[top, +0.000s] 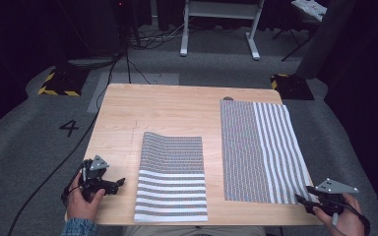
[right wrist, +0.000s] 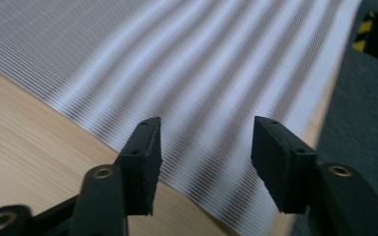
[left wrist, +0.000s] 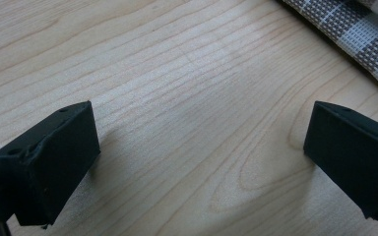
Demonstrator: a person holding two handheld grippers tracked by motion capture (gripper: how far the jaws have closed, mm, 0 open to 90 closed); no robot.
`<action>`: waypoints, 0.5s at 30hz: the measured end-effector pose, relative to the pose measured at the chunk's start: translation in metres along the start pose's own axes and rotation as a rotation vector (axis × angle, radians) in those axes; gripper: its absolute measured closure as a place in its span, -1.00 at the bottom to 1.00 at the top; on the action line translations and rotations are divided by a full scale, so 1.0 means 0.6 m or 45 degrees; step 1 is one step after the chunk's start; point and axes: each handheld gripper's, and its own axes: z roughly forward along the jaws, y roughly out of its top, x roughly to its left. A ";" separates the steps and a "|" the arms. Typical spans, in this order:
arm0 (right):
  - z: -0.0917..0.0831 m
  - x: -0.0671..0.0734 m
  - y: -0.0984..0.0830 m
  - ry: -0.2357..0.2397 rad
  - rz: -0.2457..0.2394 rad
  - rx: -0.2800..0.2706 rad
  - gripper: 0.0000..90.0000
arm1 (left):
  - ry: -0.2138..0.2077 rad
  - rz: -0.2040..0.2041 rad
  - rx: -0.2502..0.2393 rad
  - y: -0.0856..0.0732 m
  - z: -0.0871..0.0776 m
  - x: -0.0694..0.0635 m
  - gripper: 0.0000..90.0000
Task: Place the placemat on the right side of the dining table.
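Note:
Two grey-and-white striped woven mats lie on the wooden table (top: 167, 105). The smaller mat (top: 171, 179) sits at the front middle, its far end curled up a little. The larger mat (top: 261, 150) lies flat along the right side. My left gripper (top: 119, 182) rests on bare wood just left of the smaller mat, open; in the left gripper view (left wrist: 202, 157) its jaws stand wide over wood, with a mat corner (left wrist: 354, 29) beyond. My right gripper (top: 300, 199) hovers at the larger mat's front right corner, open, with the mat (right wrist: 202, 64) lying past its empty jaws (right wrist: 204, 162).
Grey carpet surrounds the table, marked with a number 4 (top: 69, 128) at the left. Cables (top: 123, 64) run across the floor at the back left. A white desk frame (top: 221, 24) stands behind, and yellow-black hazard blocks (top: 59, 83) sit near the table's far corners.

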 end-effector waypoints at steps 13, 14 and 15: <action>0.079 0.141 0.106 0.254 0.019 -0.091 -0.24 | 0.001 -0.002 -0.004 0.000 0.000 -0.001 -0.99; 0.088 0.153 0.112 0.274 0.012 -0.080 -0.24 | 0.003 -0.004 -0.006 0.000 0.001 -0.001 -0.99; 0.099 0.164 0.118 0.292 0.005 -0.073 -0.24 | 0.003 -0.004 -0.006 0.000 0.000 -0.001 -0.99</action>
